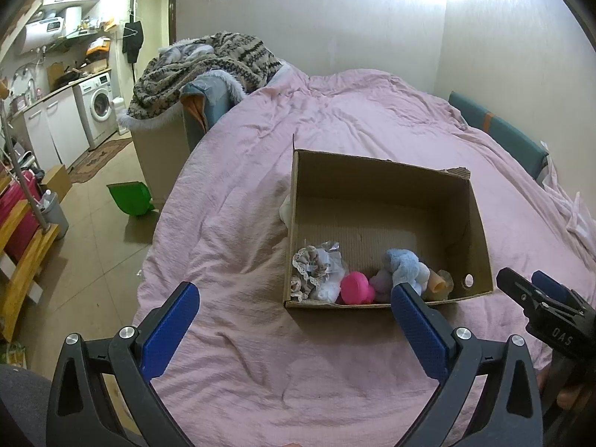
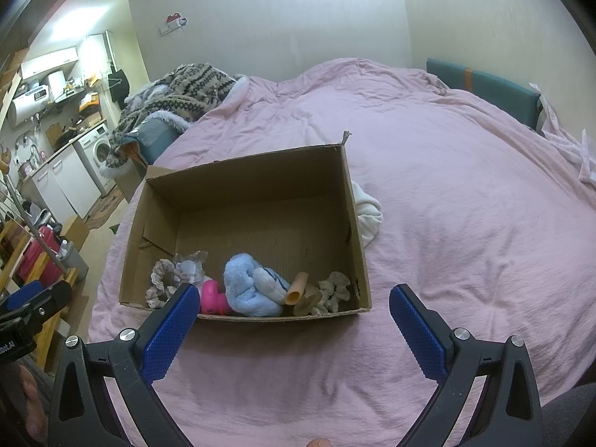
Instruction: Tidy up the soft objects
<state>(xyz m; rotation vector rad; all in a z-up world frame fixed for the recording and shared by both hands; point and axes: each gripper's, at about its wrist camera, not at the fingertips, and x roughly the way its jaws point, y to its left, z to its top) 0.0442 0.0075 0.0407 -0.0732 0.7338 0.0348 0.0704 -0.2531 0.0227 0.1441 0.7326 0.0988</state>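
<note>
Fingers of the left gripper (image 1: 294, 320) and right gripper (image 2: 294, 320) spread wide, empty; cardboard box (image 2: 160, 193) on the bed (image 2: 465, 223) holds a blue plush (image 2: 249, 290) and pink toy (image 1: 355, 287) along its near wall.

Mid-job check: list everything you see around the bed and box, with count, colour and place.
cardboard box: 1, brown, open, on the bed
pink bedspread: 1, covers the bed
blue plush: 1, light blue, in box, near wall
pink toy: 1, in box, left of blue plush
scrunchies: 2, beige, in box corners
white cloth: 1, outside box, far side
patterned blanket: 1, beige-black, piled beyond the bed
left gripper: open, empty
right gripper: open, empty
</note>
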